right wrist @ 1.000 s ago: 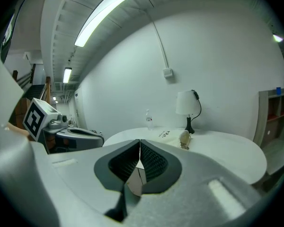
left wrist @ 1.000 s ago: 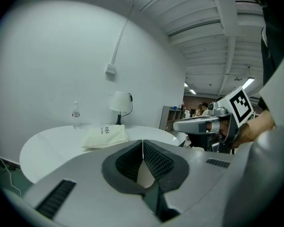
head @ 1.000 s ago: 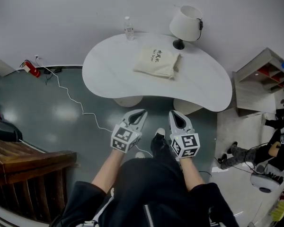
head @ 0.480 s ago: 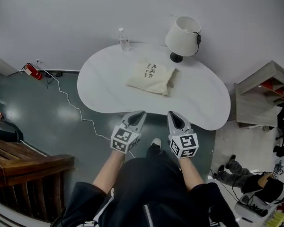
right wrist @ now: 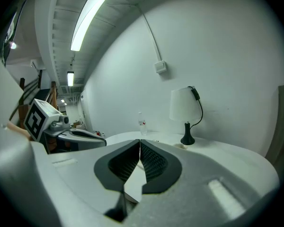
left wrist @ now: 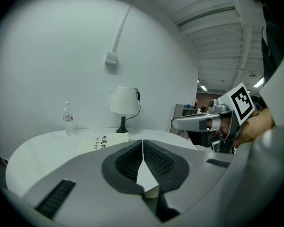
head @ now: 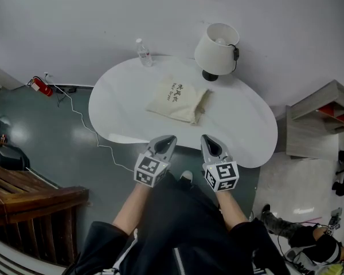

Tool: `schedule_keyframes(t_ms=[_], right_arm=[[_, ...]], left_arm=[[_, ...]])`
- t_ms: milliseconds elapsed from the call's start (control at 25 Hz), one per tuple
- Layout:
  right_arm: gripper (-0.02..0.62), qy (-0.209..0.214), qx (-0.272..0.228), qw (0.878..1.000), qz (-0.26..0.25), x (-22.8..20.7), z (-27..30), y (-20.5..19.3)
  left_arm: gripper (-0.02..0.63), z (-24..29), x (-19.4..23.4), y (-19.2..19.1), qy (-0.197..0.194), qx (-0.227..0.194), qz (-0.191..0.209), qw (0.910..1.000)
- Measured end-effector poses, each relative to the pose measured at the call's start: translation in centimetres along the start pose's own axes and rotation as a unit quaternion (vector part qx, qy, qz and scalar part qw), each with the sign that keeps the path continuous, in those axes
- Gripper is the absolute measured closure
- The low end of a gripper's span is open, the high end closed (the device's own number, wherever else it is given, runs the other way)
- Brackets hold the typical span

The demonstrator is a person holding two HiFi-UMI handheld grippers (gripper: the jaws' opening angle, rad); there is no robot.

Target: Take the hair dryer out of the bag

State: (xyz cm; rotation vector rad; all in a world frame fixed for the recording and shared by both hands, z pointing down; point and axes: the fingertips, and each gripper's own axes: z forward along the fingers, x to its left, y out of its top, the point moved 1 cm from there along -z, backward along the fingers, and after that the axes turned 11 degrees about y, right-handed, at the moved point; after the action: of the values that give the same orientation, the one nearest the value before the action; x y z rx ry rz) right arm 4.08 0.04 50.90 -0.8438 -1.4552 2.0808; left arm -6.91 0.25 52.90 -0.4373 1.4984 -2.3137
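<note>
Holding left gripper (head: 167,138) and right gripper (head: 210,138) side by side at the near edge of the white curved table (head: 117,110), jaws together, both empty. Cream cloth bag with dark print (head: 178,99) lies flat mid-table, ahead of both, untouched.

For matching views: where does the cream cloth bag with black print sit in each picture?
Head view: the cream cloth bag lies on the white table, upper centre.
Left gripper view: the bag shows left of centre, just above the closed jaws.
Right gripper view: mostly hidden behind the closed jaws; not clearly made out.
Shared landmark: the white-shaded table lamp, in all three.
</note>
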Motion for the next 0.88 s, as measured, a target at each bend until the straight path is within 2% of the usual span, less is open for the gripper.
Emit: schedule_keyframes(t_ms=[280,560,680,880], right_arm=[[0.591,-0.007,0.004,1.0,0.015,-1.7,0.6,-0.4],[0.591,-0.034,0.008,0.999,0.022,-5.0,2.4,0.2],[0.591,-0.047,0.01,0.999,0.025,-6.6,3.3,0.7],[0.591,-0.066,0.016,0.997,0.032,-9.0,5.1,1.4]], left_arm=[[0.592,2.7,0.2,0.3,-0.008,0.013,0.003,0.9999],[0.585,7.3,1.1,1.5,-0.028,0.015,0.007,0.9995],[0.482,9.7,1.1,2.0,-0.051,0.026,0.007,0.9983],[0.391,13.4,1.6,2.5,-0.075,0.043,0.006,0.9962]])
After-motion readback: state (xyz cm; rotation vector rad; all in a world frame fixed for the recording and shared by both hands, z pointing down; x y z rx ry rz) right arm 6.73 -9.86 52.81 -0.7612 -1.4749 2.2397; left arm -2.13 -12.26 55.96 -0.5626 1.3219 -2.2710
